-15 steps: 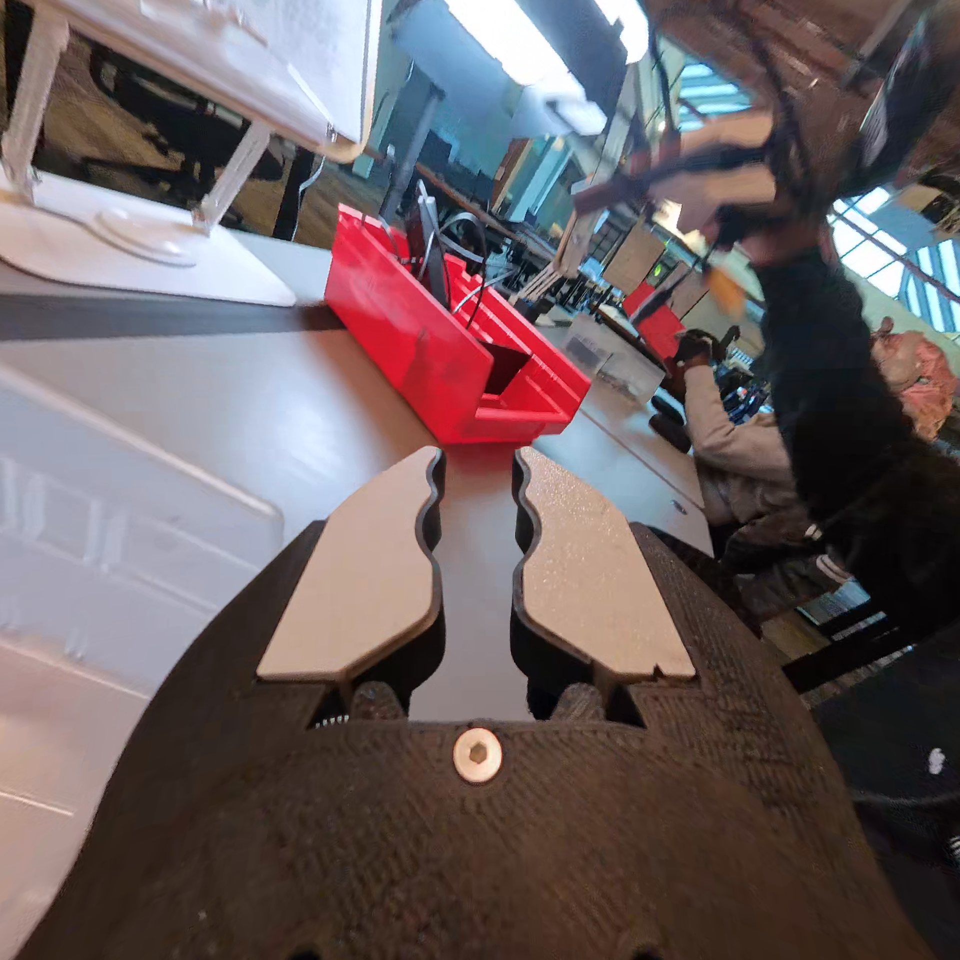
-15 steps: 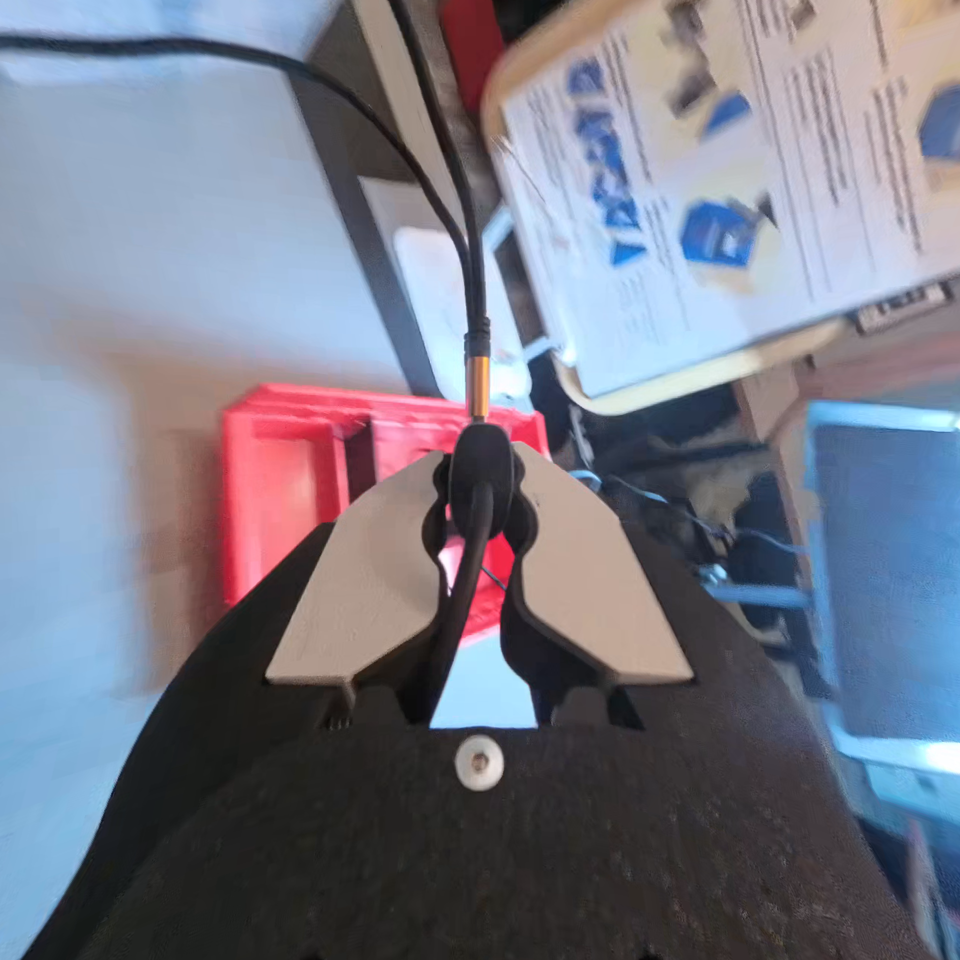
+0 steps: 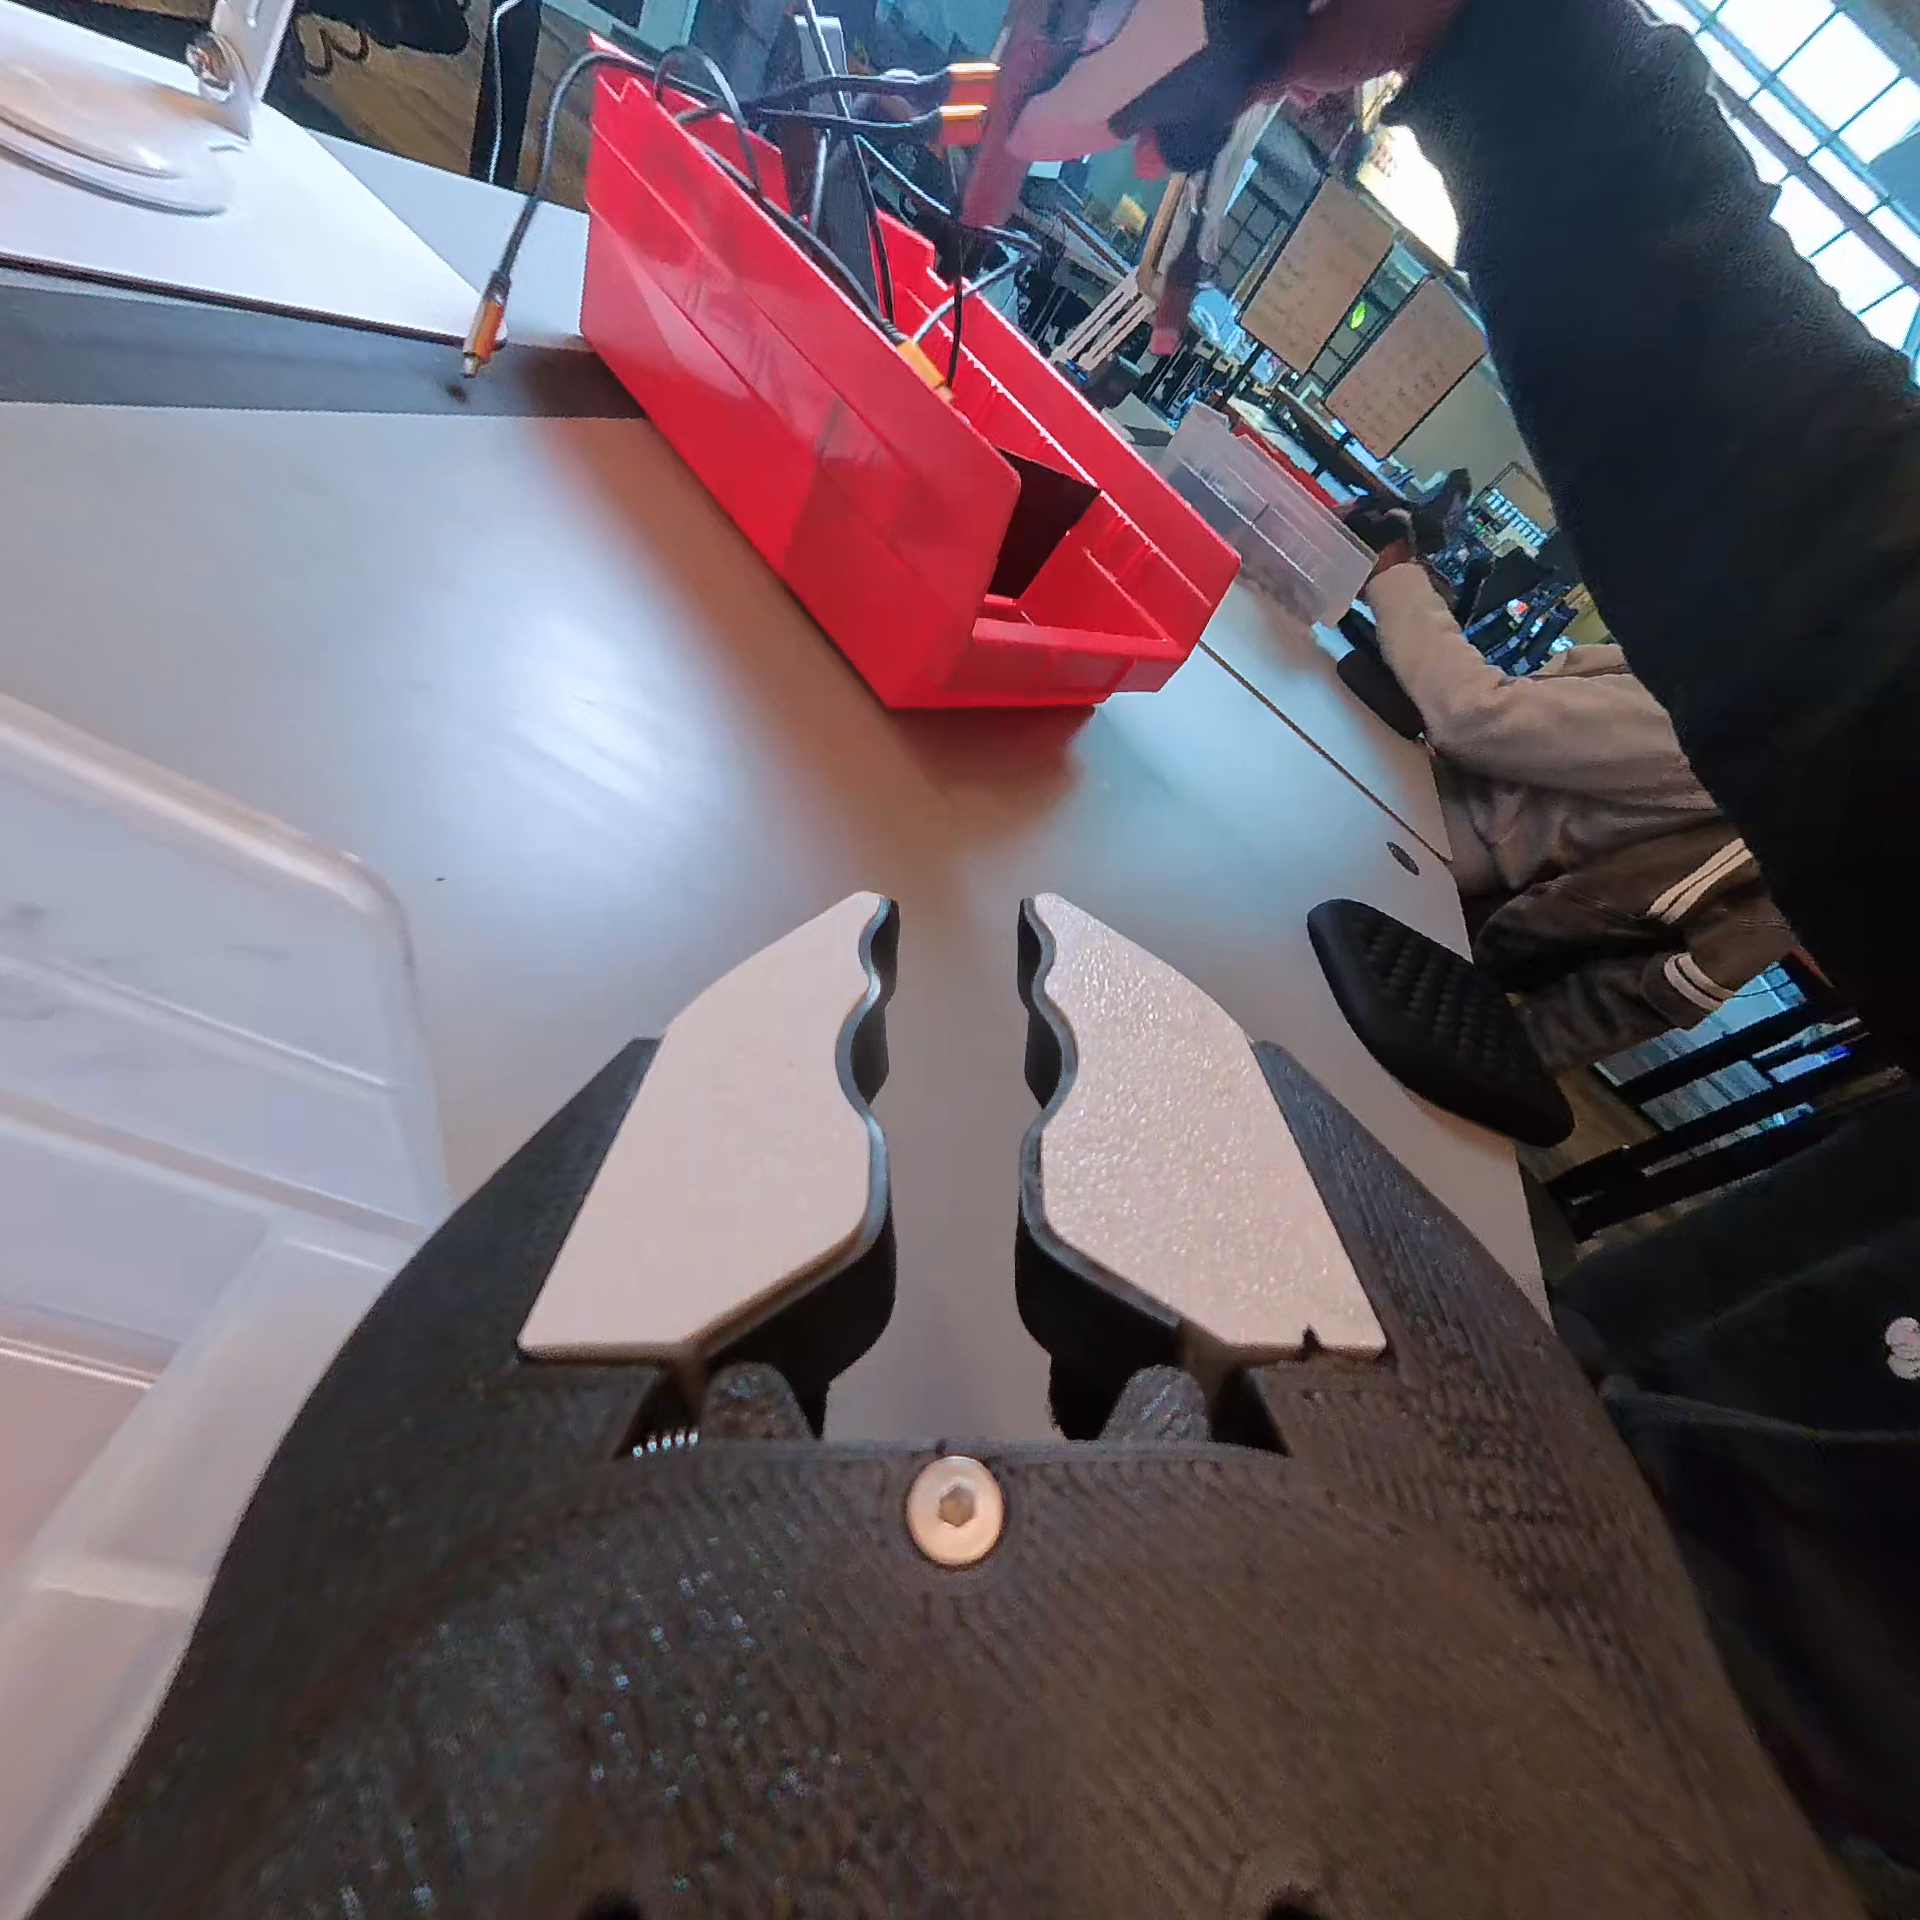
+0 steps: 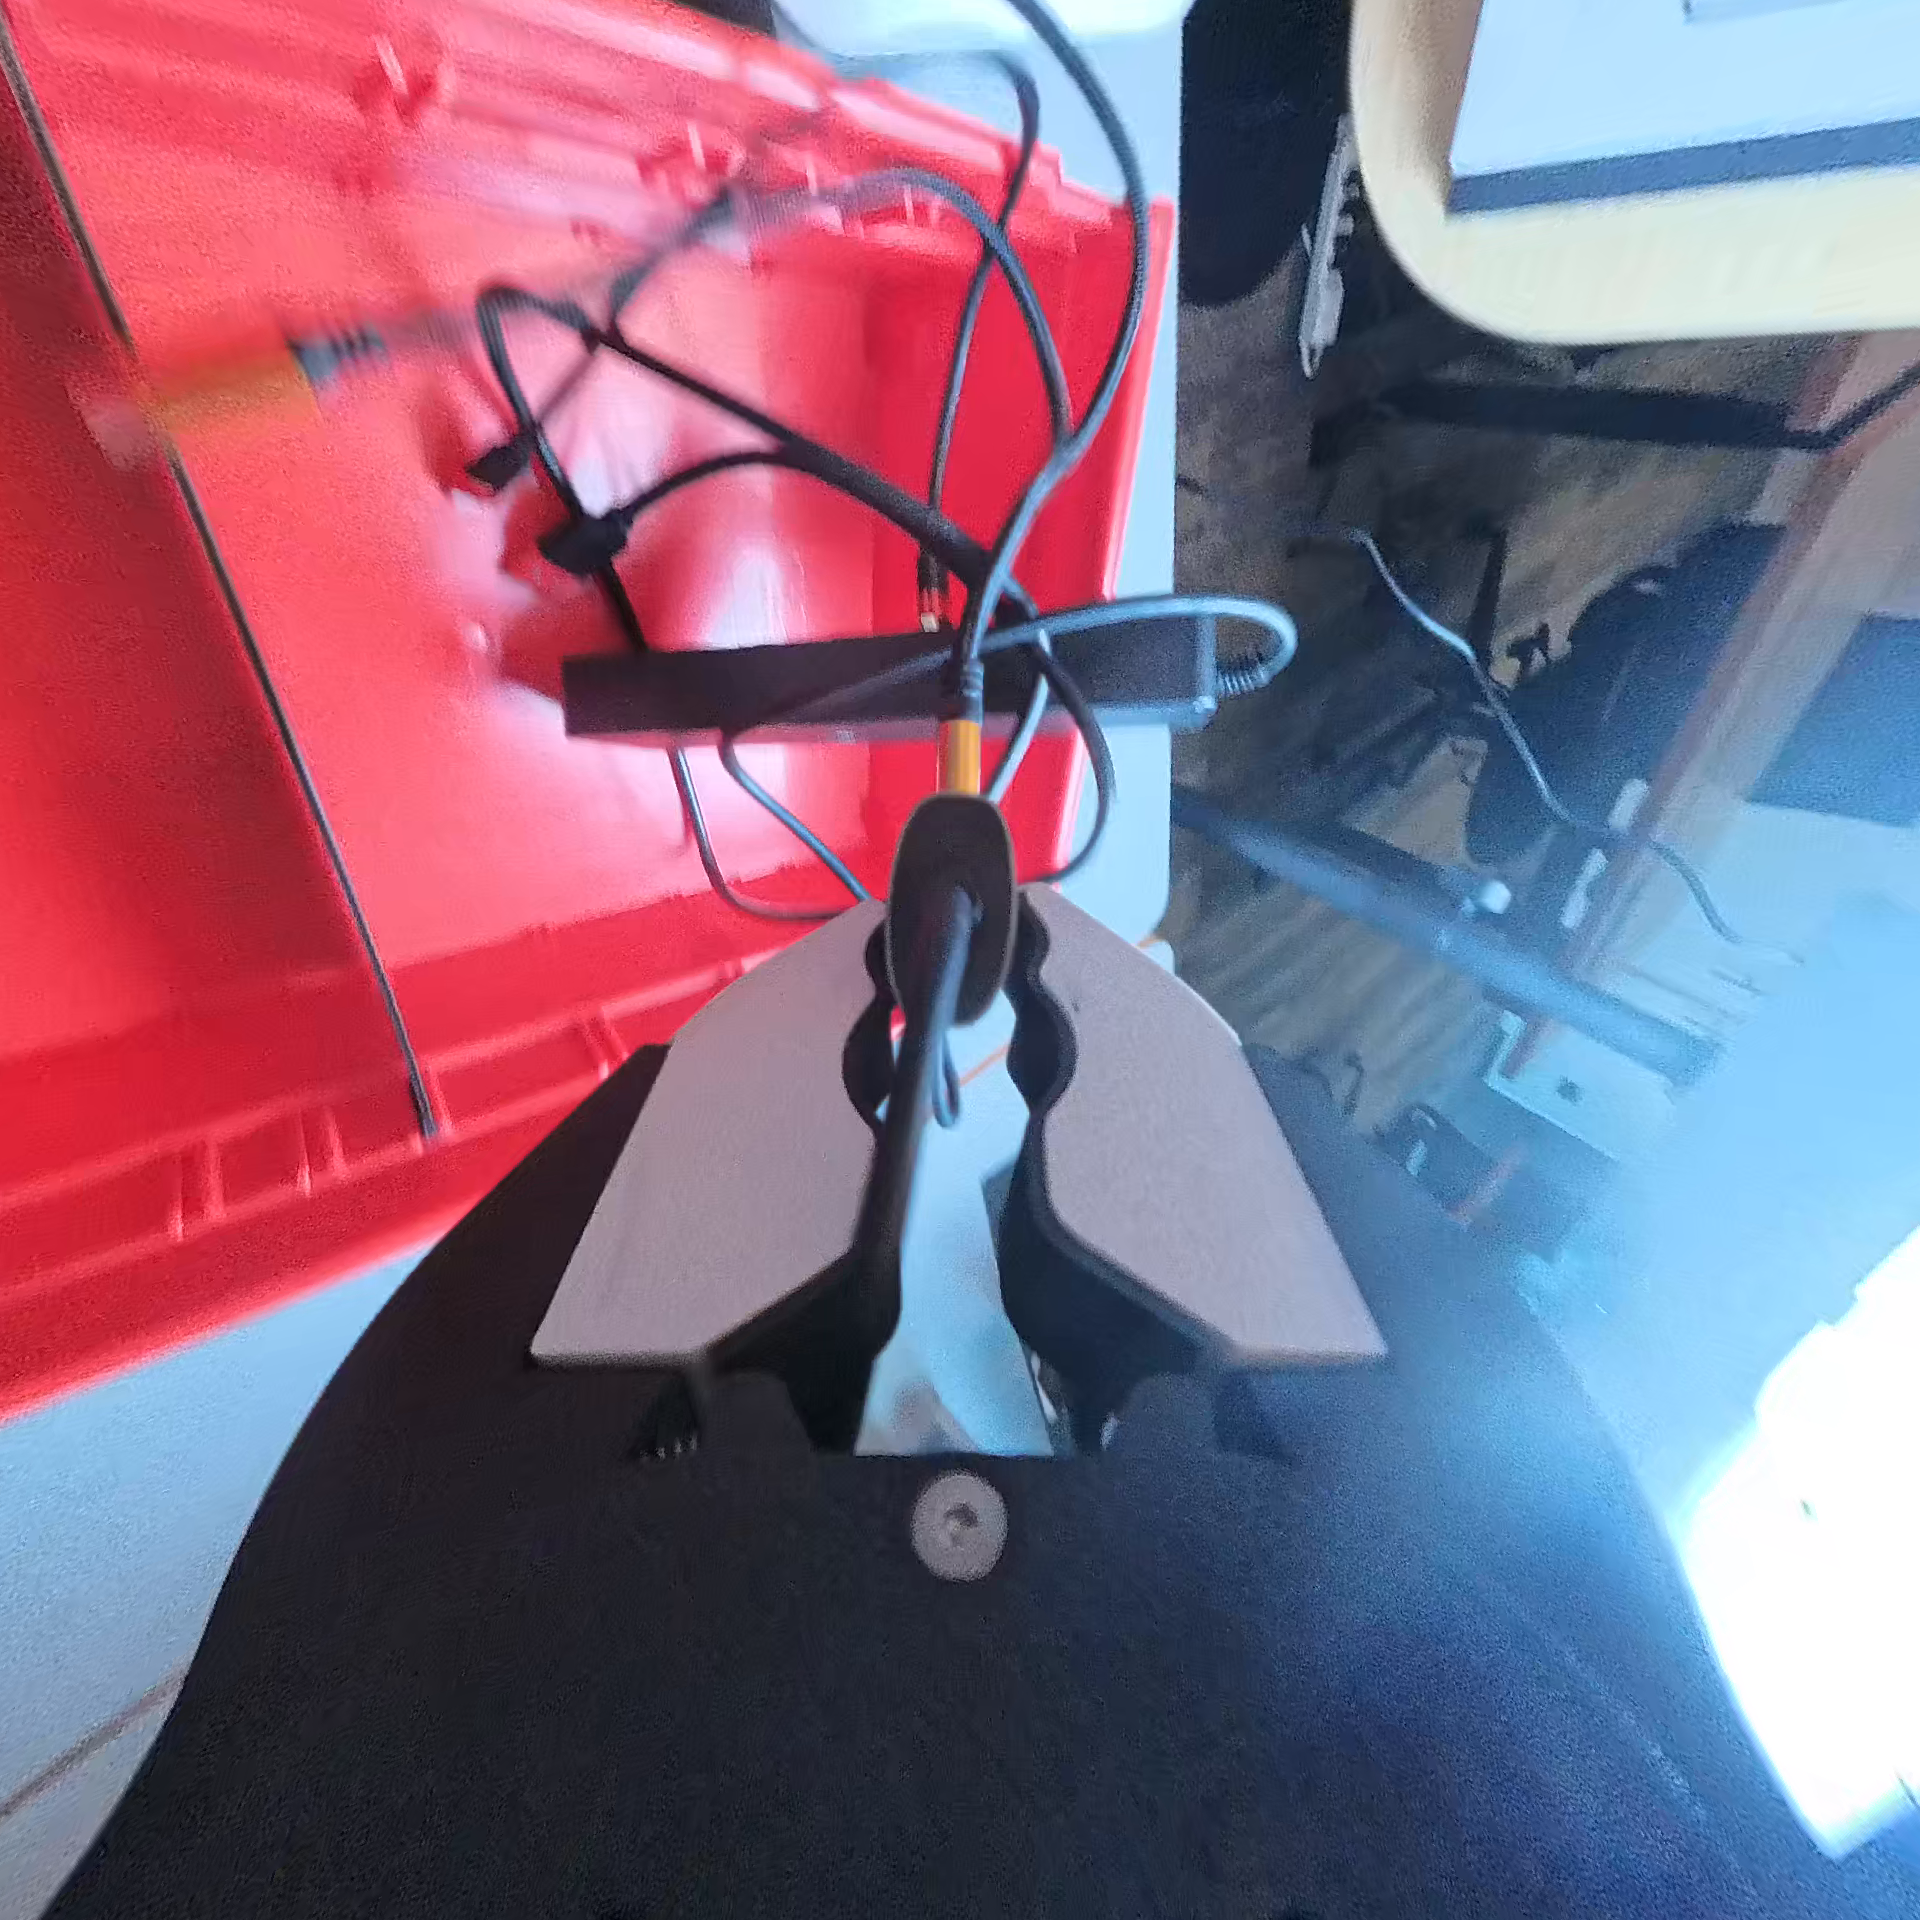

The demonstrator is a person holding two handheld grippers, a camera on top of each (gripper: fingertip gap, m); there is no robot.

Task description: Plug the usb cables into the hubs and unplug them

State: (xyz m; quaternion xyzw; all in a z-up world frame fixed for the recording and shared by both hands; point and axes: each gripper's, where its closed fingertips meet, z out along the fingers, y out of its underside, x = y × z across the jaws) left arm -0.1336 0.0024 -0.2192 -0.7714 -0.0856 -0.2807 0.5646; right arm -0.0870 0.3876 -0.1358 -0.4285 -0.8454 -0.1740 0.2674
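Smooth grey table point(image 3: 582, 644) | left gripper point(image 3: 956, 935) jaws released | right gripper point(image 4: 951, 935) jaws grasping rubbery black plug point(image 4: 951, 883)

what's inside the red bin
A flat black usb hub standing on edge and a tangle of black cables, some with orange plugs. The bin floor under the hub is hidden, and blur hides which ports are filled.

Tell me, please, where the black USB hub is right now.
In the right wrist view, the black hub stands inside the red bin, just beyond the right tongs.
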